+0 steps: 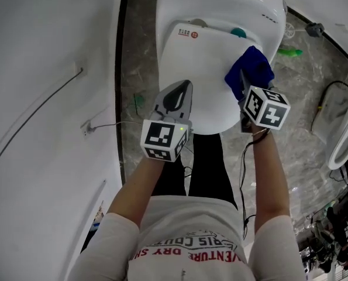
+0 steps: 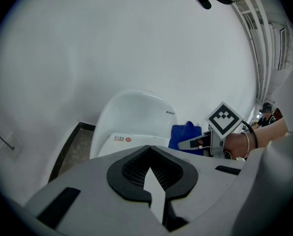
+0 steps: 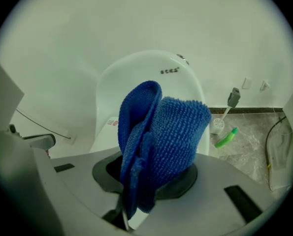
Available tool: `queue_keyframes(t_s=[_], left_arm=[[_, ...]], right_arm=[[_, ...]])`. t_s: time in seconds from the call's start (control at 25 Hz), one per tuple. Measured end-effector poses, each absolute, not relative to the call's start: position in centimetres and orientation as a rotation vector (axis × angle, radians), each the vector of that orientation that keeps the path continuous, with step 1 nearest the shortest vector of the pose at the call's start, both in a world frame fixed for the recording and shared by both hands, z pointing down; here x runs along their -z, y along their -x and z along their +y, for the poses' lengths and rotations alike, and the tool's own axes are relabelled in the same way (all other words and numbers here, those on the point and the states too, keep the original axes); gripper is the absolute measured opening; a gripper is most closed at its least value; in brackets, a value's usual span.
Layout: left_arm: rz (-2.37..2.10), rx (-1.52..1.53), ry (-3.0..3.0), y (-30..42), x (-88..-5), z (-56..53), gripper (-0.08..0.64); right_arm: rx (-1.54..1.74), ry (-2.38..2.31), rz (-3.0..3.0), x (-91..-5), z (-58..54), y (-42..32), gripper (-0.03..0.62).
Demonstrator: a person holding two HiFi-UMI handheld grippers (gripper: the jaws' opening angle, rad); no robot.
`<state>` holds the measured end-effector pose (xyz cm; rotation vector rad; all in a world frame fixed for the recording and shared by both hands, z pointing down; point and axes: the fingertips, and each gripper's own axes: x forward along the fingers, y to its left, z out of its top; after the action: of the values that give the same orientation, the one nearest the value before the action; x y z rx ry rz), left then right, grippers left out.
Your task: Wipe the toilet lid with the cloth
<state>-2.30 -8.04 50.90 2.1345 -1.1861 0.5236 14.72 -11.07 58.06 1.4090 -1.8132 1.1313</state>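
Obs: the right gripper (image 1: 244, 88) is clamped on a bunched blue terry cloth (image 1: 252, 66). The right gripper view shows the fabric pinched between the jaws and standing up in folds in front of them (image 3: 161, 139).

Left gripper (image 1: 182, 91): its jaws meet at the tips with nothing between them, confirmed in the left gripper view (image 2: 151, 173). It hangs over the near left part of the closed white plastic toilet lid (image 1: 203, 69).

Cloth position: over the far right part of the lid, close to the right rim and short of the white ceramic tank (image 1: 220, 4). No view settles whether the fabric touches the lid.

Key relation: most of the bare lid lies to the left of the cloth and nearer the person. The lid's long axis runs near to far, from the person toward the tank. The right hand is the working one, since it carries the cloth.

Judgement: the wipe likely calls for pressing the cloth down, then sweeping left and near along that axis. The left gripper sits in that path and may need to clear.
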Motion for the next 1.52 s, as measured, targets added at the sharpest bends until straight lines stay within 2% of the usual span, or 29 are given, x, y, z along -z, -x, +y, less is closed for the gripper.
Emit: queue_keyframes(t_s=[0.4, 0.6, 0.92, 1.52], left_arm=[[-1.317, -0.506, -2.017, 16.2, -52.0, -5.4, 0.006], [-1.338, -0.516, -1.981, 21.2, -53.6, -4.0, 0.006], [-1.336, -0.487, -1.931, 24.3, -55.4, -2.2, 0.006], [-1.253, -0.517, -1.984, 17.8, -55.3, -1.6, 0.006]], right_arm=[[-1.219, -1.066, -1.967, -60.2, -6.6, 7.2, 0.094], [-1.202, -0.979, -1.968, -62.4, -5.2, 13.0, 0.094], [-1.148, -1.018, -1.916, -65.0, -6.0, 13.5, 0.094], [-1.095, -0.967, -1.958, -64.4, -5.2, 8.8, 0.094]])
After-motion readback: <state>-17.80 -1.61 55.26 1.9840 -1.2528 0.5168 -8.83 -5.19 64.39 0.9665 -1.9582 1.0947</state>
